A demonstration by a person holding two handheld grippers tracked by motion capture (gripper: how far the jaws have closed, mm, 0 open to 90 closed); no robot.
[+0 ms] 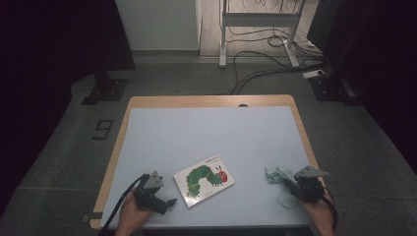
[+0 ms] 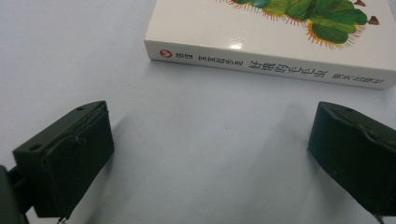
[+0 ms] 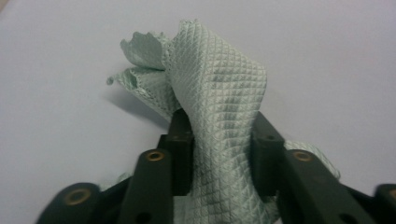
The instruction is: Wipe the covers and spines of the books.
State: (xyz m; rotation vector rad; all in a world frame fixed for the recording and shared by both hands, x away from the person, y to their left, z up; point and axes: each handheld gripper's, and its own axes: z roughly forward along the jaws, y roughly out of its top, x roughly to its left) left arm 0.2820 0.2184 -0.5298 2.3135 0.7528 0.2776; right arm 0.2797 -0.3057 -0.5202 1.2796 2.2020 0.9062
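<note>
Both hands sit at the near table edge in the high view. Left hand [image 1: 132, 214] holds the left gripper [image 1: 169, 201] near-left, pointing right toward the book [image 1: 204, 180]; jaws spread wide apart, nothing between them. Left gripper view: both black jaws low over the pale table surface [image 2: 201, 154], book's [image 2: 280, 42] spine just beyond them, clear gap between jaw tips and spine, no contact. Book lies flat, near-centre of the table [image 1: 206, 132], white cover up with a green caterpillar and red head, rotated a bit off the table's edges. Spine has printed characters and a small red logo, too small to read. Right hand [image 1: 319, 216] holds the right gripper [image 1: 290, 186] near-right; jaws clamped on a pale green cloth [image 1: 279, 178]. Right gripper view: waffle-textured cloth [image 3: 219, 98] pinched between the jaws, a fold bulging up past the tips, rest bunched onto the table beyond and under the gripper. Cloth and book well apart. Beyond the table: dark floor, cables, a metal stand leg.
</note>
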